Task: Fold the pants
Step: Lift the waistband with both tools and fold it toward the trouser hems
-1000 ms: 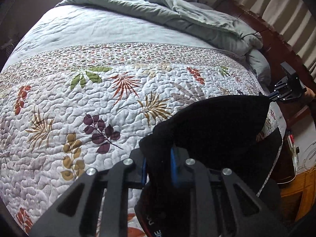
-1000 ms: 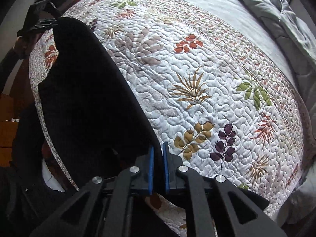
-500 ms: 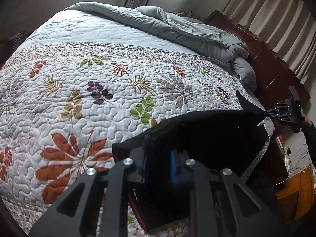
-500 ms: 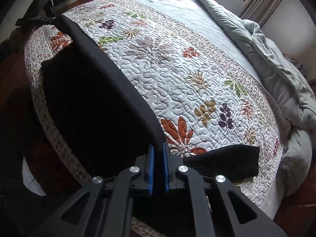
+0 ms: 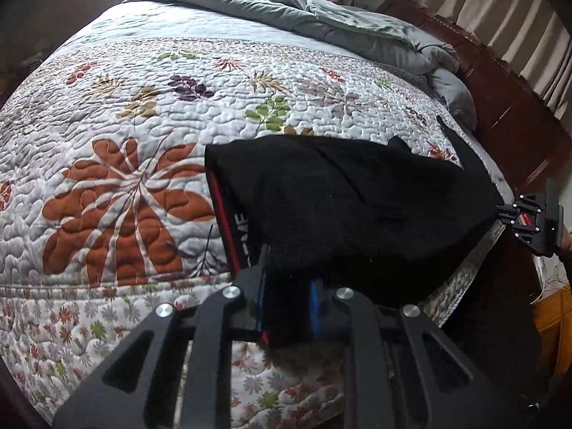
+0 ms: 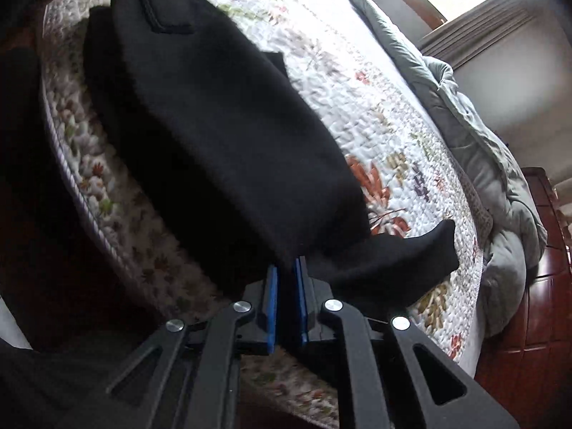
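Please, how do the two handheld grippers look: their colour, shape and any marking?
Left gripper and right gripper match: matte black slotted linkage bars, silver round pivot bolts, blue pads on the fingers. Seen from the left wrist, the right gripper's black body carries a small red-and-white mark. No cables visible.

A home bedroom — quilted bed [image 5: 150,114], rumpled duvet [image 5: 343,18], curtains [image 5: 500,10].

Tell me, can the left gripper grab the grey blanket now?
Probably not. The left gripper is shut on the pants at the bed's near edge; the blanket lies bunched at the far end.
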The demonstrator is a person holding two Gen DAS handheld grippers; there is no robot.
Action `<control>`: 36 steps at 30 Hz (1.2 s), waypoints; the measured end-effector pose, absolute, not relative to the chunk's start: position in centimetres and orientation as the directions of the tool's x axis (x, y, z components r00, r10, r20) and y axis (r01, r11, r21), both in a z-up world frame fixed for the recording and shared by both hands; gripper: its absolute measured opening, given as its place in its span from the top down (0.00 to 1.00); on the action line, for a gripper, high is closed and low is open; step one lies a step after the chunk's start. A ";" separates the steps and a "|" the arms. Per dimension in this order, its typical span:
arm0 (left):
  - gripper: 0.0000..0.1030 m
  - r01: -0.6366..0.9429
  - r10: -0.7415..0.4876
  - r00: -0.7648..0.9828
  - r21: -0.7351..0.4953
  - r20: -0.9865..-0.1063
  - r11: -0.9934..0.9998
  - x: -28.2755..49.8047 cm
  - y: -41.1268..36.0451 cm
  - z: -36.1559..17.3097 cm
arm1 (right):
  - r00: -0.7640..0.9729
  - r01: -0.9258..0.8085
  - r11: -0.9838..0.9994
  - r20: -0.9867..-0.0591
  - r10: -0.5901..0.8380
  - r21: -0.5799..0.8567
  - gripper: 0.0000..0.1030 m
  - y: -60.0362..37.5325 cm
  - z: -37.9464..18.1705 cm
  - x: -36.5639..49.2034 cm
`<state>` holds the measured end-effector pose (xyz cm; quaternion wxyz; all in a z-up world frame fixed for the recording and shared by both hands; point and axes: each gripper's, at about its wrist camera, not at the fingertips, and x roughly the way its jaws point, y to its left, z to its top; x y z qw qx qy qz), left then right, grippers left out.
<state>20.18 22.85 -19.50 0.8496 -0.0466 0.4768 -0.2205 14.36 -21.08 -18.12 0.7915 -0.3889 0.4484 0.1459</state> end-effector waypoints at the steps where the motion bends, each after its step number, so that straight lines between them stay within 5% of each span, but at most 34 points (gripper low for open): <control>1: 0.83 0.332 -0.407 0.446 -0.275 -0.797 0.902 19.9 22.8 -19.9 | 0.553 -0.580 0.653 -0.824 -0.124 -0.487 0.90 -20.9 -18.6 14.1; 9: 0.83 0.322 -0.372 0.512 -0.229 -0.774 0.919 17.1 23.9 -19.4 | 0.580 -0.561 0.652 -0.804 -0.131 -0.511 0.90 -21.1 -18.9 12.9; 14: 0.80 0.365 -0.178 0.580 0.059 -0.795 0.929 15.4 21.1 -19.1 | 0.561 -0.570 0.648 -0.815 -0.144 -0.506 0.90 -21.1 -19.4 13.2; 15: 0.61 0.382 -0.134 0.592 0.131 -0.795 0.915 14.9 20.3 -19.1 | 0.550 -0.579 0.641 -0.822 -0.149 -0.504 0.85 -20.9 -19.7 13.2; 16: 0.31 0.402 -0.091 0.606 0.206 -0.790 0.892 14.3 19.5 -19.0 | 0.549 -0.585 0.630 -0.821 -0.156 -0.510 0.81 -20.7 -19.8 13.0; 17: 0.15 0.418 -0.051 0.634 0.285 -0.772 0.863 13.6 18.8 -18.9 | 0.563 -0.589 0.618 -0.813 -0.147 -0.520 0.71 -20.3 -19.5 12.5; 18: 0.15 0.432 -0.010 0.669 0.379 -0.743 0.818 12.6 17.9 -18.8 | 0.575 -0.590 0.619 -0.808 -0.127 -0.518 0.61 -19.9 -19.0 12.1; 21: 0.13 0.434 0.100 0.768 0.629 -0.633 0.644 10.3 15.4 -18.7 | 0.640 -0.566 0.626 -0.765 -0.078 -0.537 0.60 -18.4 -17.4 11.1; 25: 0.08 0.416 0.098 0.854 0.784 -0.511 0.462 9.3 13.0 -19.4 | 0.745 -0.546 0.564 -0.667 -0.012 -0.620 0.60 -14.1 -17.0 9.1; 31: 0.08 0.487 0.071 0.837 0.797 -0.543 0.358 10.8 11.4 -20.7 | 0.827 -0.520 0.420 -0.562 0.026 -0.744 0.60 -7.2 -20.9 8.2; 36: 0.08 0.534 0.090 0.815 0.802 -0.573 0.269 12.1 11.1 -22.4 | 0.805 -0.564 0.329 -0.593 0.014 -0.757 0.60 -5.1 -24.2 9.0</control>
